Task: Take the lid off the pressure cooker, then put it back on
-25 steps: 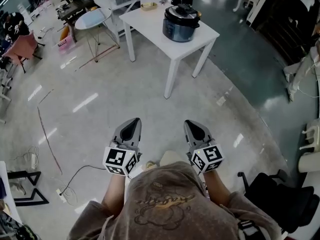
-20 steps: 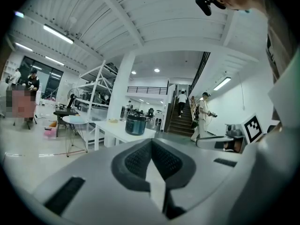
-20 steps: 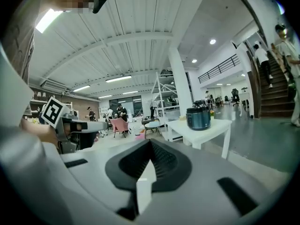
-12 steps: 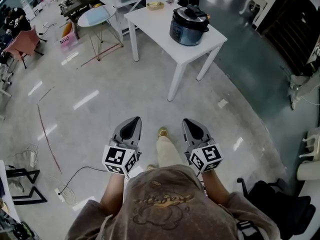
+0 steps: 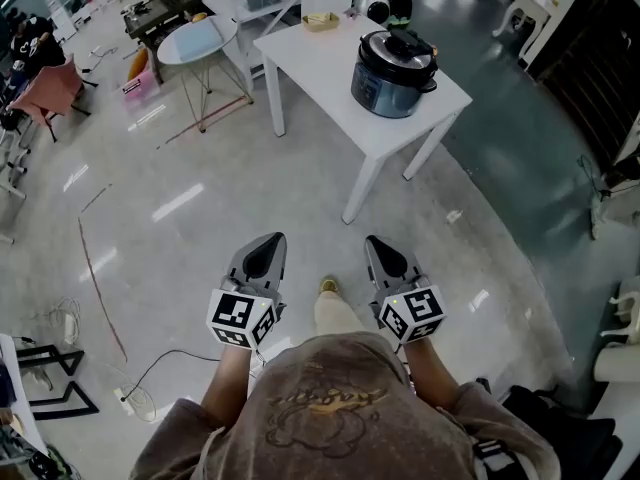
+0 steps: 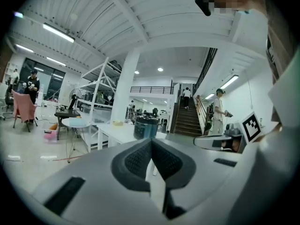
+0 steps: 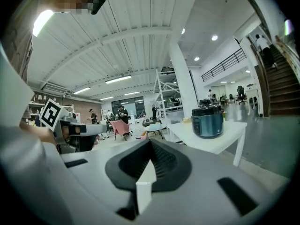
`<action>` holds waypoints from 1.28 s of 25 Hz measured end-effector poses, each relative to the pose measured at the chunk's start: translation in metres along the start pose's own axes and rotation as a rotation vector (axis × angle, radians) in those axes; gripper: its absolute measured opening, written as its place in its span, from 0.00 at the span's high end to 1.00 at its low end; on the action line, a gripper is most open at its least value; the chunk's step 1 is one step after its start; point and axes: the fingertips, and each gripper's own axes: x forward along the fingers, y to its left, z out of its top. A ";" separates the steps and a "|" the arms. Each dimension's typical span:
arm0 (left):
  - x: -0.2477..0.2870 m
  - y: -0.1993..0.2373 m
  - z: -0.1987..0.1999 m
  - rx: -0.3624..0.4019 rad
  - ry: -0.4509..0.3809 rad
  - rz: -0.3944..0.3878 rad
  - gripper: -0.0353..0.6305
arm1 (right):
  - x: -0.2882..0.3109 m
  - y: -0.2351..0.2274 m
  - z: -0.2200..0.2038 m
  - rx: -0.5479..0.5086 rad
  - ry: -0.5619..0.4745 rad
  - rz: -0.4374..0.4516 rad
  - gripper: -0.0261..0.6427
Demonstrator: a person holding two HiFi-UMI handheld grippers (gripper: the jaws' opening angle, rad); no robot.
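While the left gripper (image 5: 264, 255) and right gripper (image 5: 386, 255) stay closed and empty, the pressure cooker (image 5: 393, 74), lid (image 5: 399, 47) on, sits on the bench (image 5: 318, 56) well ahead, nearer than a second ago.

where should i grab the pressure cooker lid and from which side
Probably the black handle on top of the lid, coming down from above. It stands proud of the lid, which sits flat on the upright pressure cooker, and the round rim offers little to pinch.
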 end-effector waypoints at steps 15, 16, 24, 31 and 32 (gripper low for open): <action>0.136 0.043 0.047 -0.002 -0.043 0.083 0.94 | 0.110 -0.100 0.054 -0.040 0.005 0.109 0.97; 0.140 0.045 0.047 -0.002 -0.046 0.091 0.94 | 0.117 -0.104 0.055 -0.044 0.006 0.118 0.97; 0.164 0.076 0.053 0.003 -0.042 0.144 0.94 | 0.162 -0.113 0.060 -0.050 0.026 0.184 0.97; 0.198 0.115 0.057 -0.004 -0.042 0.145 0.94 | 0.211 -0.123 0.061 -0.058 0.044 0.202 0.97; 0.205 0.122 0.059 -0.005 -0.044 0.143 0.94 | 0.219 -0.125 0.064 -0.062 0.044 0.200 0.97</action>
